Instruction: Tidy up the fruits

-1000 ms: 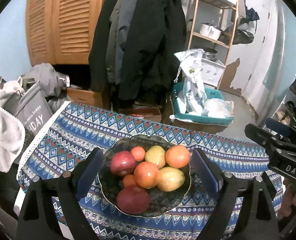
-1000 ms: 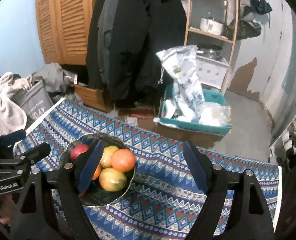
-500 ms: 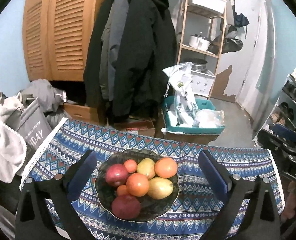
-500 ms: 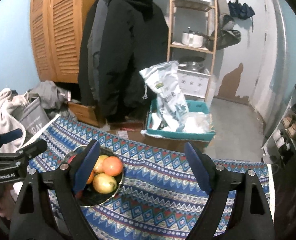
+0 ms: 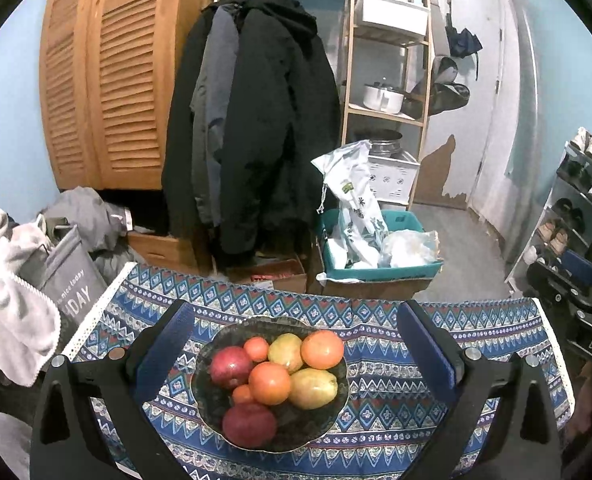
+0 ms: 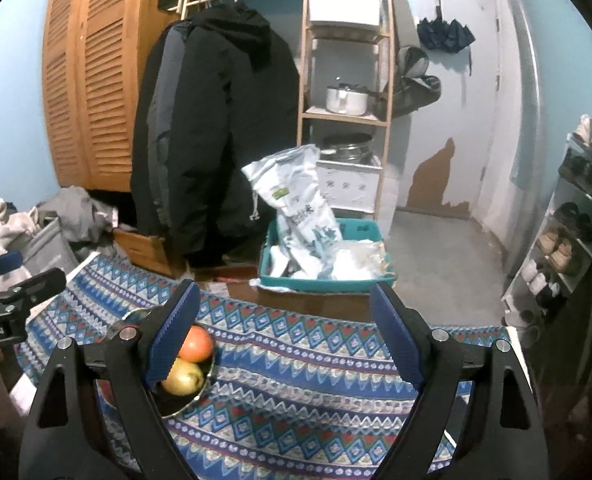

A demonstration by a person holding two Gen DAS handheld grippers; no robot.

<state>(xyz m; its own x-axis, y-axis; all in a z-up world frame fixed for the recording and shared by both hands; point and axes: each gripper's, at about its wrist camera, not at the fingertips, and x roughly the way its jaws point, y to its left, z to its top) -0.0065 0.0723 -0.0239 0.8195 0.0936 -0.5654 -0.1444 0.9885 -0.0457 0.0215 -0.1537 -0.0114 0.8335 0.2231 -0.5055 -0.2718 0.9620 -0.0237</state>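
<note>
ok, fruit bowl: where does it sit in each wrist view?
Left wrist: fruit bowl lower centre, whole, framed between the open fingers of the left gripper, nothing held.
Right wrist: fruit bowl lower left, mostly hidden behind the right gripper's left finger; only two fruits show clearly.
Shared landmark: teal bin on the floor beyond the patterned tablecloth.
</note>
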